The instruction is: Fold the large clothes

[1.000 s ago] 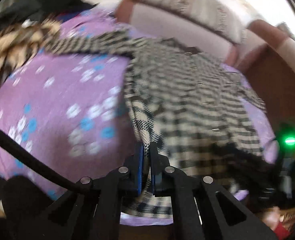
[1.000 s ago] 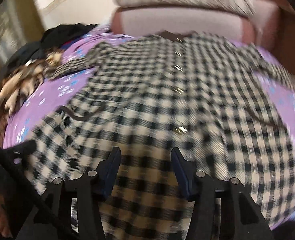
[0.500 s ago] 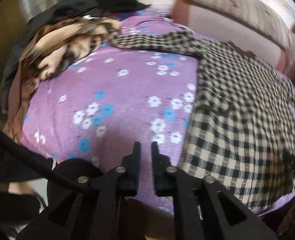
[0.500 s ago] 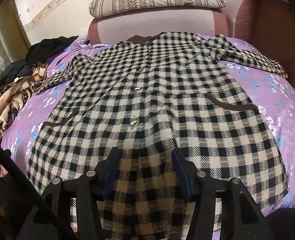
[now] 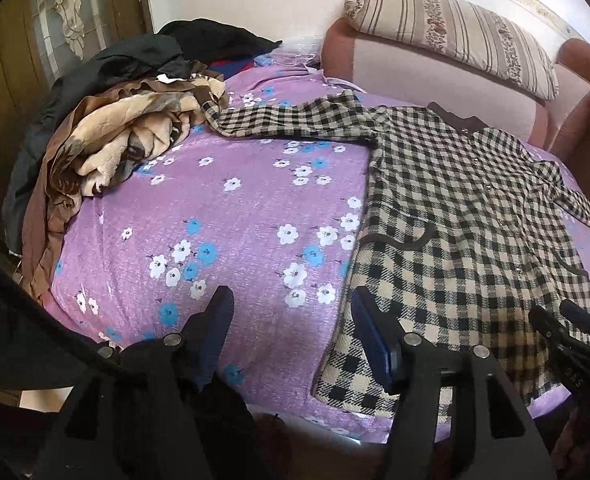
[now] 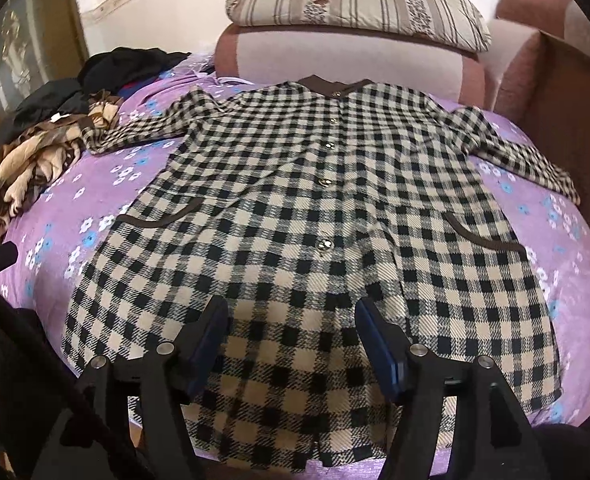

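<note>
Right wrist: checked coat point(image 6: 315, 208) covers floral bedsheet point(image 6: 95, 200).

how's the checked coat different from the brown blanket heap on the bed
The checked coat lies spread flat, buttoned front up, both sleeves out; the brown blanket heap is crumpled in a bundle. The coat has a black and cream check with brown collar trim; the heap is mottled tan and brown. The coat is mid-bed, the heap at the left edge. Both rest on the purple floral sheet, ungripped.

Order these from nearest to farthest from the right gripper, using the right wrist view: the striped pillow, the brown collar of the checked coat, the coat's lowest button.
From the right gripper:
1. Lowest button, just ahead on the checked coat.
2. Brown collar, at the coat's far end.
3. Striped pillow, beyond, on the headboard.
</note>
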Available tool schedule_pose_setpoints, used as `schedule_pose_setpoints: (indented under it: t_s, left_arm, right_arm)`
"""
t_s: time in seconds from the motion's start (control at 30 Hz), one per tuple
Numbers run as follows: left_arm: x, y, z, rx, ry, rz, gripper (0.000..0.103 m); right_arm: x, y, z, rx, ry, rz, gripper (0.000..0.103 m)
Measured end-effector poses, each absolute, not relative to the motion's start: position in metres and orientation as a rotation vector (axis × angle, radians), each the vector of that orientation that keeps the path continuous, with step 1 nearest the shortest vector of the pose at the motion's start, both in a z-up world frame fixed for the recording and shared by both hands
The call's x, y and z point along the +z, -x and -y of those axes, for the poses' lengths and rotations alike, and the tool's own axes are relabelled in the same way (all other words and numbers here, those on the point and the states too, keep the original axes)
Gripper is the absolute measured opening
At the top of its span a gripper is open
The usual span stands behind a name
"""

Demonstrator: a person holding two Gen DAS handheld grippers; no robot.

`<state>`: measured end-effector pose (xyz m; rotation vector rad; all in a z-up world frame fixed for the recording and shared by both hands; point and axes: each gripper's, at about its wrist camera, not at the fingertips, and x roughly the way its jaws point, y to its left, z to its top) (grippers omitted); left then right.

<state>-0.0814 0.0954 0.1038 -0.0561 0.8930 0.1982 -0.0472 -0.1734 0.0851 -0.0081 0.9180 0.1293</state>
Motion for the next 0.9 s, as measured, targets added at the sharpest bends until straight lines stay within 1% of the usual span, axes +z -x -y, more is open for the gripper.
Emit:
schedule_pose_setpoints:
  t_s: [0.27, 0.37, 0.47, 0.63, 0.83, 0.9]
  left_arm:
    - [0.089, 0.072, -0.120, 0.224, 0.107, -0.920, 0.062]
    - [0.084, 0.059, -0.137, 0.234, 0.129, -0.928, 0.066]
    - [0.079, 0.037, -0.161, 0.272, 0.147, -0.925, 0.067]
    - [0.077, -0.028, -0.206, 0.367, 0.111, -0.883, 0.067]
    - [0.060, -0.117, -0.259, 0.391, 0.212, -0.920, 0.067]
    - [0.053, -0.144, -0.273, 0.416, 0.224, -0.922, 0.067]
  right_arm:
    - [0.080, 0.043, 0.155, 0.154, 0.058, -0.940, 0.074]
    - [0.074, 0.039, 0.149, 0.160, 0.076, -0.956, 0.074]
    - [0.070, 0.034, 0.143, 0.167, 0.092, -0.969, 0.074]
    - [0.059, 0.024, 0.138, 0.172, 0.106, -0.999, 0.075]
    - [0.043, 0.009, 0.138, 0.171, 0.108, -1.038, 0.075]
    - [0.041, 0.006, 0.138, 0.168, 0.117, -1.035, 0.079]
